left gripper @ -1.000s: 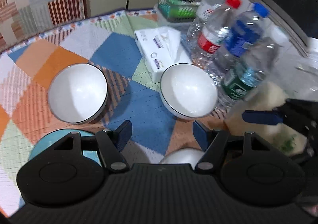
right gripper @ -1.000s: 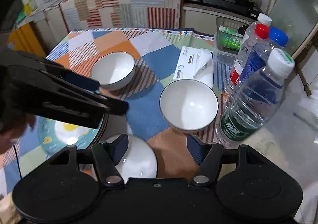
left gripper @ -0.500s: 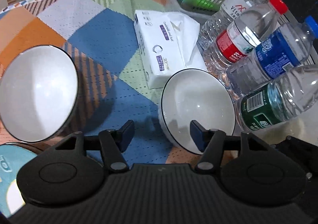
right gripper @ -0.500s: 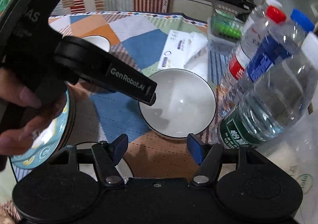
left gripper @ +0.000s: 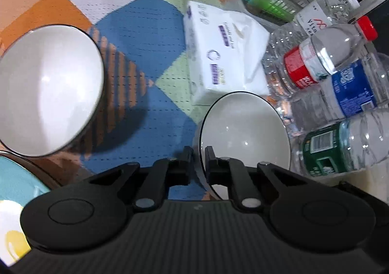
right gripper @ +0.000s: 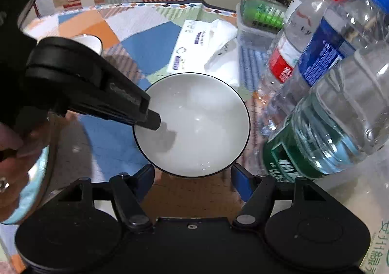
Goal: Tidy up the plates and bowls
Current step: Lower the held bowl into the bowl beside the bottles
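While R gripper (right gripper: 192,176) gapes, L gripper (left gripper: 198,156) pinches bowl (left gripper: 245,133) rim.

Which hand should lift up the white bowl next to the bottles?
Left. The left gripper is already pinched on the near rim of the white bowl, so it can probably just lift. The right gripper sits open in front of that bowl, holding nothing.

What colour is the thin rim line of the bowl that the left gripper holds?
Black, on a white bowl; the right wrist view shows it best, with the left gripper on its rim.
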Motion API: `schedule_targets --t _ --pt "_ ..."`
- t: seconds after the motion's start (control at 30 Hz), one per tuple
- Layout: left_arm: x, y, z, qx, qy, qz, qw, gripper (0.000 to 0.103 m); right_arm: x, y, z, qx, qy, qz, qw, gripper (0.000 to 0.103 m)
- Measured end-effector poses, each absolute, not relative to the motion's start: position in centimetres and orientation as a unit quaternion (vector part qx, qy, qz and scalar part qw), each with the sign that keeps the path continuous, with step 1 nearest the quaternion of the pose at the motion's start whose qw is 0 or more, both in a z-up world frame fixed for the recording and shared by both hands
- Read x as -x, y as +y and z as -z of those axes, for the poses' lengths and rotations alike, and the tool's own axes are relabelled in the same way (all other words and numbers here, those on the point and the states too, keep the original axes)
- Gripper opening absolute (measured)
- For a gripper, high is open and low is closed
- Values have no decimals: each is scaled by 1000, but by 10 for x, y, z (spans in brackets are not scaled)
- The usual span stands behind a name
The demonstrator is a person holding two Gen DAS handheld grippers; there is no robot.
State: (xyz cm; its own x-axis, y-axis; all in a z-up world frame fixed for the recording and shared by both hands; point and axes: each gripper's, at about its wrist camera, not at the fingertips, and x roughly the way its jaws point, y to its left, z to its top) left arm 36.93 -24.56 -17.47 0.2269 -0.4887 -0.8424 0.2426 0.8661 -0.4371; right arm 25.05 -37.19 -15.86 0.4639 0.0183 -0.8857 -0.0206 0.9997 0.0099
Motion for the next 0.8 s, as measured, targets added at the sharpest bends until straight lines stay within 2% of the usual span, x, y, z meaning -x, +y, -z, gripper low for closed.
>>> schedule_targets --t 0.23,0.37,0.4,0.43,0.47,0.5,0.53,0.63,0.8 --pt "-367 -235 175 99 575 231 778 6 -247 -381 146 -68 502 -6 862 74" --pt "-366 -234 176 94 575 229 780 6 -256 -374 155 -48 513 32 856 69" --pt "-365 -234 176 94 574 230 780 6 -259 -374 159 -49 516 40 854 61" --pt "-365 -233 175 95 572 230 782 7 -262 -374 163 -58 519 47 852 47" --pt "-364 -233 173 94 570 228 784 7 -264 -375 166 -63 522 61 848 43" --pt "-364 -232 172 92 570 225 784 7 -265 -375 169 -59 523 78 847 29" --pt "-363 -231 169 83 569 225 787 8 -266 -374 170 -50 520 85 849 20" --pt "-355 -228 155 62 559 229 794 8 -262 -380 161 -82 508 75 854 17" --pt "-344 -213 127 56 570 236 785 9 -247 -374 137 -73 495 49 864 17"
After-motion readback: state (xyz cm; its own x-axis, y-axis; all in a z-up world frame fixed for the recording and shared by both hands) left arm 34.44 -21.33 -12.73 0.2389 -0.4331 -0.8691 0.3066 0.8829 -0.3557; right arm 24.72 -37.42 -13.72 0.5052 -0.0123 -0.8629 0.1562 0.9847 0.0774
